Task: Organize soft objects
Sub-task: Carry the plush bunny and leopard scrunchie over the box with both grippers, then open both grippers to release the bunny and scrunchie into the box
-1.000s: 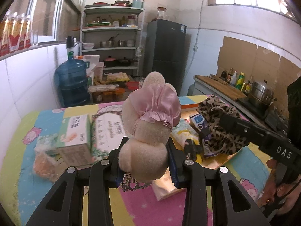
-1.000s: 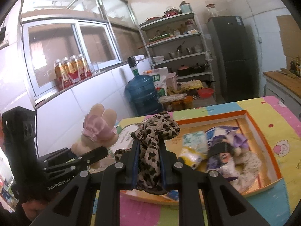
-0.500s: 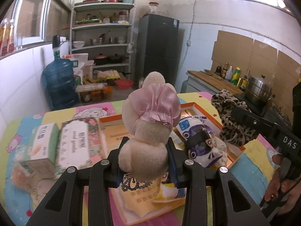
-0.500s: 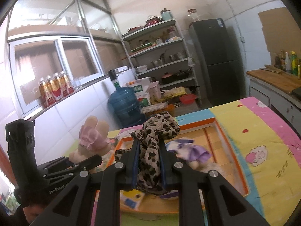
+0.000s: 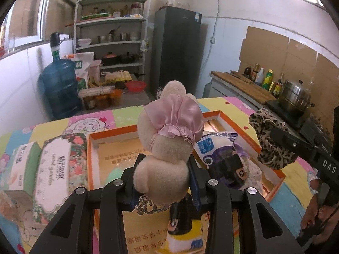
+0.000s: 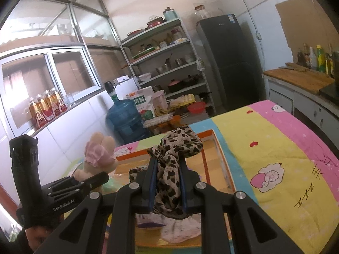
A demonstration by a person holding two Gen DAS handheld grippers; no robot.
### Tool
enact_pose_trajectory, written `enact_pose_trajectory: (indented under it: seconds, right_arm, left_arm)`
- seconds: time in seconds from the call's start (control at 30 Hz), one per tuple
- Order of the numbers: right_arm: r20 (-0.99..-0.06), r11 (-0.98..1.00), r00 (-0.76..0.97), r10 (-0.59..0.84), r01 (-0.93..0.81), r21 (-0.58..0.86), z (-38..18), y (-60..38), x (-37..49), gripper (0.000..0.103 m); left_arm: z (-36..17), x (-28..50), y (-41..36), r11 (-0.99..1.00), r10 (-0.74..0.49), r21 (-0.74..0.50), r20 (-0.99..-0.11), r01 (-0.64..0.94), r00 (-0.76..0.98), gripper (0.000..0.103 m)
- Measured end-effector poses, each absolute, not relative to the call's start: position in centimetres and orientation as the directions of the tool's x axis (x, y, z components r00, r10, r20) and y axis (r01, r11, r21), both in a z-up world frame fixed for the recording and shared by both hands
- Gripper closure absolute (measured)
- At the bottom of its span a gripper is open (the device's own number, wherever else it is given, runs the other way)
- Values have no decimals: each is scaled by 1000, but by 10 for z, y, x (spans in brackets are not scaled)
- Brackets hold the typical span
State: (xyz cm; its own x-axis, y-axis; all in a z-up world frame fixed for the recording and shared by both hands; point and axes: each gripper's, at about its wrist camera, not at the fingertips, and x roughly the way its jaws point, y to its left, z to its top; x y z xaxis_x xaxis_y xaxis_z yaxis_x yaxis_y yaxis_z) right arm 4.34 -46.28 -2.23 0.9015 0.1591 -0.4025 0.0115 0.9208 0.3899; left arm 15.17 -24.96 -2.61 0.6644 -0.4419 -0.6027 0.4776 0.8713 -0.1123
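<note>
Orange-rimmed tray [image 5: 273, 176] now sits under both loads: my left gripper [image 5: 163, 177] pinching the plush toy [image 5: 169, 135], right gripper [image 6: 166, 182] pinching the leopard cloth [image 6: 169, 169], ready to drop.

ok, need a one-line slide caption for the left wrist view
Left tool shut on beige plush bunny in pink satin dress, above the orange-rimmed cardboard tray.

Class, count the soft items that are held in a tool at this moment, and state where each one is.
2. The plush toy is clamped in the left tool; the leopard-print cloth is clamped in the right tool. Both hang above the orange tray.
</note>
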Motion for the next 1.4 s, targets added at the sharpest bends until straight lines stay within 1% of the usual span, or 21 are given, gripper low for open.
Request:
enact_pose_trajectory:
  seconds: [0.43, 0.67, 0.77, 0.87, 0.93, 0.97, 1.0, 1.07, 1.23, 1.27, 1.37, 1.4]
  right_arm:
    - [-468, 908, 862, 194, 23, 419, -55, -472, 65, 84]
    - [-490, 904, 845, 212, 20, 426, -61, -469, 69, 84]
    - [-503, 903, 837, 218, 23, 429, -63, -469, 72, 82]
    - [-497, 903, 841, 214, 24, 430, -63, -469, 71, 82]
    - [-495, 904, 844, 205, 30, 426, -64, -469, 71, 77]
    - [-495, 905, 845, 202, 32, 425, -63, -469, 72, 72]
    - [-494, 905, 846, 200, 34, 424, -63, -469, 72, 69]
    - [-494, 906, 847, 195, 37, 422, -63, -469, 71, 66]
    - [-491, 908, 850, 191, 37, 418, -62, -469, 70, 65]
    - [-491, 909, 851, 189, 38, 416, -62, -468, 69, 63]
    - [-489, 912, 855, 174, 47, 407, -59, -468, 67, 47]
    - [-488, 913, 856, 170, 49, 405, -58, -468, 66, 44]
  left_arm:
    - [-46, 179, -265, 874, -431, -126, -648, 469, 628, 64]
    - [-52, 187, -267, 876, -428, -135, -662, 463, 615, 64]
    - [-53, 188, -267, 876, -428, -136, -663, 463, 614, 63]
    - [-53, 189, -266, 876, -430, -143, -664, 461, 611, 58]
    - [-53, 190, -264, 877, -432, -151, -665, 457, 609, 56]
    - [-52, 191, -263, 878, -431, -154, -666, 452, 609, 53]
    - [-52, 190, -262, 879, -429, -154, -666, 451, 610, 47]
    - [-51, 188, -261, 879, -432, -155, -660, 452, 615, 43]
    - [-48, 180, -259, 876, -436, -145, -648, 460, 625, 42]
    - [-48, 179, -259, 875, -436, -144, -646, 461, 626, 42]
    - [-46, 176, -256, 876, -438, -146, -640, 459, 631, 42]
    - [-45, 174, -254, 878, -436, -144, -637, 457, 636, 42]
